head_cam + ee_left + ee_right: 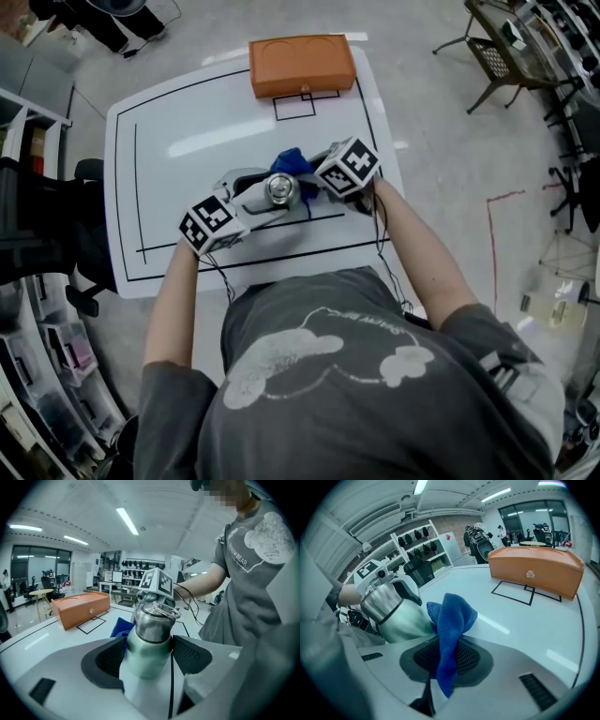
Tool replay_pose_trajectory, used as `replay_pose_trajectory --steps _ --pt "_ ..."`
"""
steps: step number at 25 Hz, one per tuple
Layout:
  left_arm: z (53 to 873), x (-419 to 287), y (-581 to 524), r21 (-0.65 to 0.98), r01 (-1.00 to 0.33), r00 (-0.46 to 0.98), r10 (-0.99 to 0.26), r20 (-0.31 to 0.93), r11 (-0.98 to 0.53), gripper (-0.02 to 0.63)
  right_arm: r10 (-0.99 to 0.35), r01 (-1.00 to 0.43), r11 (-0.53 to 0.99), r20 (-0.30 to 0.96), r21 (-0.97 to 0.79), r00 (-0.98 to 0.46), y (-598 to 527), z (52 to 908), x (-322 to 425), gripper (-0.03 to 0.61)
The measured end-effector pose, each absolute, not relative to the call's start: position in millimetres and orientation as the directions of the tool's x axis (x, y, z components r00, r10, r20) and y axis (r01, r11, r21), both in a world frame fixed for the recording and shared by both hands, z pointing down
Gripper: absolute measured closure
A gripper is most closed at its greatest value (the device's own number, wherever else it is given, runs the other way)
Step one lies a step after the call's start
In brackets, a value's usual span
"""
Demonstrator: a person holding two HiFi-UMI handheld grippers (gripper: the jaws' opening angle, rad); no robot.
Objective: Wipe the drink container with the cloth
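Note:
A metal drink bottle with a pale green body and a steel cap stands between the two grippers at the middle of the white table. My left gripper is shut on the bottle's body, both pads against its sides. The bottle leans a little in the right gripper view. My right gripper is shut on a blue cloth, whose free folds touch the bottle's side. From the head view the cloth shows just behind the bottle.
An orange box lies at the table's far edge, over a small black-lined square. Black lines mark a large rectangle on the tabletop. Shelving stands at the left of the table, chairs at the far right.

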State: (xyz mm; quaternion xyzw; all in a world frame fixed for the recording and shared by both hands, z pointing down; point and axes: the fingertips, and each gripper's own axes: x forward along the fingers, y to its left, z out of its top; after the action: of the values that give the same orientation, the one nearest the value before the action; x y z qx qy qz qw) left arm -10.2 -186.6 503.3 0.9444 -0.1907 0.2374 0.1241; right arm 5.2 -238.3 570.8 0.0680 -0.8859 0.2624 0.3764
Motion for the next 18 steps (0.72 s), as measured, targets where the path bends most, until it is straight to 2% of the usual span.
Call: replay_pose_trajectory --steps 4,9,15,18 --pt "503.6 -21.8 -183.6 0.148 -0.577 0.756 -0.458 0.468 -0.803 0.293 0.044 -0.323 0.865 0.699 -0.384 -0.714 -237.5 570.9 5.5 0.520" --pt "496.9 -34.3 -176.5 0.172 -0.772 0.620 -0.665 0.417 -0.612 0.290 -0.019 -0.339 0.888 0.712 -0.310 -0.702 -236.0 569.1 6.9 0.520" --pt "483.6 -30.8 -176.5 0.239 -0.896 0.439 -0.821 0.365 -0.373 0.290 -0.132 -0.412 0.871 0.679 -0.269 -0.722 -238.4 552.3 18.5 0.517" --pt "482.6 -24.3 -180.5 0.219 -0.944 0.316 -0.867 0.384 -0.247 0.290 -0.149 -0.419 0.869 0.667 -0.264 -0.730 -235.6 544.3 31.9 0.517"
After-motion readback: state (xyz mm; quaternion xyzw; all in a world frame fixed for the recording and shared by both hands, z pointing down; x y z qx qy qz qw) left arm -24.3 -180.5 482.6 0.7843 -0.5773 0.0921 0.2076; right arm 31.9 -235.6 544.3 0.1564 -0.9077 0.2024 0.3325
